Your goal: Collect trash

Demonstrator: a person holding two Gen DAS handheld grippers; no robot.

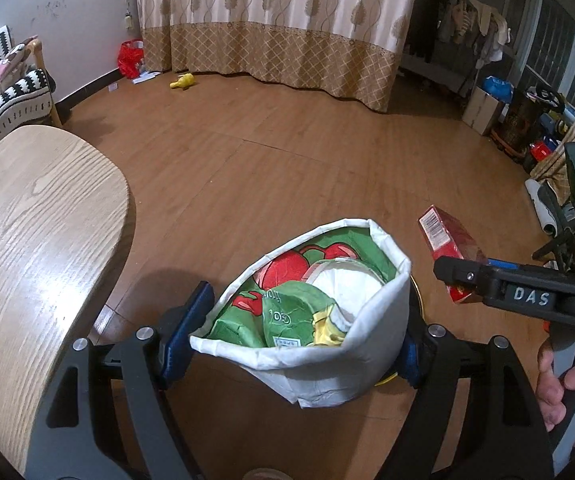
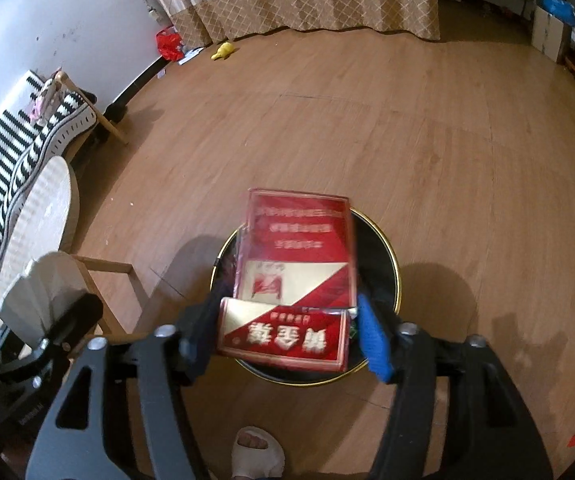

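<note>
**Red box hangs over the bin mouth**

The right gripper [image 2: 283,336] has a red box [image 2: 295,264] between its fingers, directly above the round black bin [image 2: 387,252] with the gold rim. The box's long axis runs forward along the fingers, away from the hand, its open flap turned back toward the camera. The box looks blurred, and a sliver of space shows beside the right blue pad, so the jaws appear to stand loose around it rather than pressing; I judge it is being let go, with the bin straight below.

The left gripper [image 1: 303,340] is clamped on a white paper bag [image 1: 327,360], pads against both sides, its open top showing green and red wrappers. The bag sits just left of the box and partly over the same bin, so it seems next to go.

The bin stands on a bare wooden floor [image 1: 287,160]. A pale wooden table [image 1: 39,240] lies left; curtains [image 1: 279,20] hang behind.
</note>
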